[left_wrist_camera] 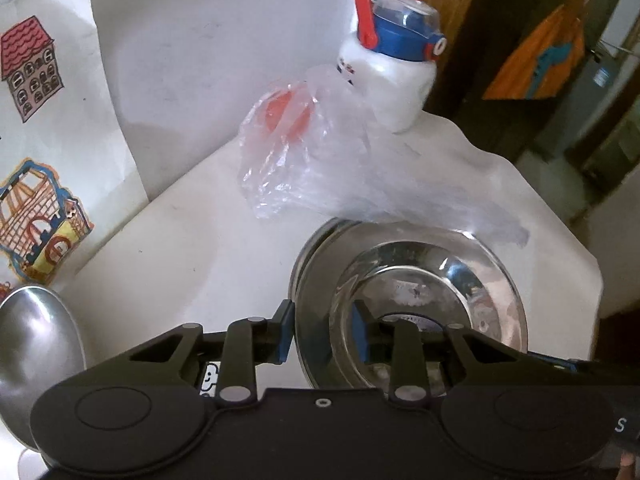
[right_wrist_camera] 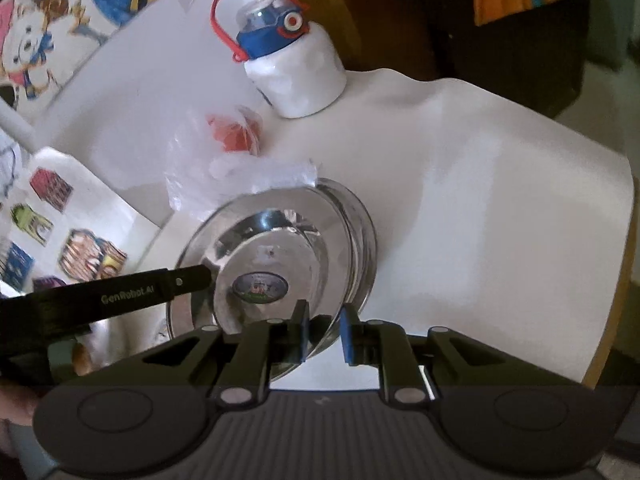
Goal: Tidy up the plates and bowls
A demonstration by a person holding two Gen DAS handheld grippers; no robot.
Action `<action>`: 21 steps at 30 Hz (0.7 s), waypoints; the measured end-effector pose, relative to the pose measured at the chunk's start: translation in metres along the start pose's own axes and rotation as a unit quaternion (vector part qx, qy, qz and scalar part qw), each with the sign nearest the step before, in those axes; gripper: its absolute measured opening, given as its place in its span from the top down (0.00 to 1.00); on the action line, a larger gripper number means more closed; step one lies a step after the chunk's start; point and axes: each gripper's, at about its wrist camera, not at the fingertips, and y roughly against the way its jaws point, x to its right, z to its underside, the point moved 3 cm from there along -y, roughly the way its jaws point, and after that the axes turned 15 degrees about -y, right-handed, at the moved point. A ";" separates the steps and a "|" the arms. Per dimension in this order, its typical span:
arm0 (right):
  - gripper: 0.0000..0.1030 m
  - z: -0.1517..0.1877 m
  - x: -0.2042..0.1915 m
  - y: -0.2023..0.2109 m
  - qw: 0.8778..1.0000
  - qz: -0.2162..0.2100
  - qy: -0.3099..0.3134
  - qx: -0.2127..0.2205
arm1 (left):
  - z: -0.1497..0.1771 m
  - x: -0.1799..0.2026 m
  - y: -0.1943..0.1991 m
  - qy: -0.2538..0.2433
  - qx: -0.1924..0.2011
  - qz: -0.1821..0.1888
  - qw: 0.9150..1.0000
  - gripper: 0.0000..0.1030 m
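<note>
A shiny steel bowl [left_wrist_camera: 460, 276] with a wide flared rim and a sticker in its bottom sits on top of another steel dish [left_wrist_camera: 298, 264], slightly off centre, on the white table. My left gripper [left_wrist_camera: 323, 332] straddles the bowl's near rim, with one blue pad against the outer edge and the other inside on the wall. Seen from the right wrist, the same bowl [right_wrist_camera: 280, 236] has the left gripper's black finger [right_wrist_camera: 188, 278] reaching over its left rim. My right gripper [right_wrist_camera: 324, 334] straddles the near rim with space around it. A second steel bowl [left_wrist_camera: 36, 344] lies at the left.
A white bottle [left_wrist_camera: 396, 80] with a blue lid and red strap stands at the back. A clear plastic bag [left_wrist_camera: 304, 160] holding something red lies just behind the bowls. Drawing sheets [left_wrist_camera: 36, 140] lean at the left. The table's edge [right_wrist_camera: 624, 280] drops off at the right.
</note>
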 end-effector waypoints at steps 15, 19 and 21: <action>0.80 -0.016 -0.006 -0.027 0.997 0.012 0.077 -0.013 | 0.003 0.012 -0.019 0.018 -0.006 -0.062 0.998 0.70; 0.80 -0.016 -0.009 -0.028 0.995 0.016 0.096 -0.011 | 0.004 0.012 -0.024 0.026 -0.011 -0.068 0.997 0.70; 0.76 -0.014 -0.012 -0.029 0.994 0.017 0.108 -0.009 | 0.004 0.012 -0.025 0.027 -0.012 -0.073 0.997 0.72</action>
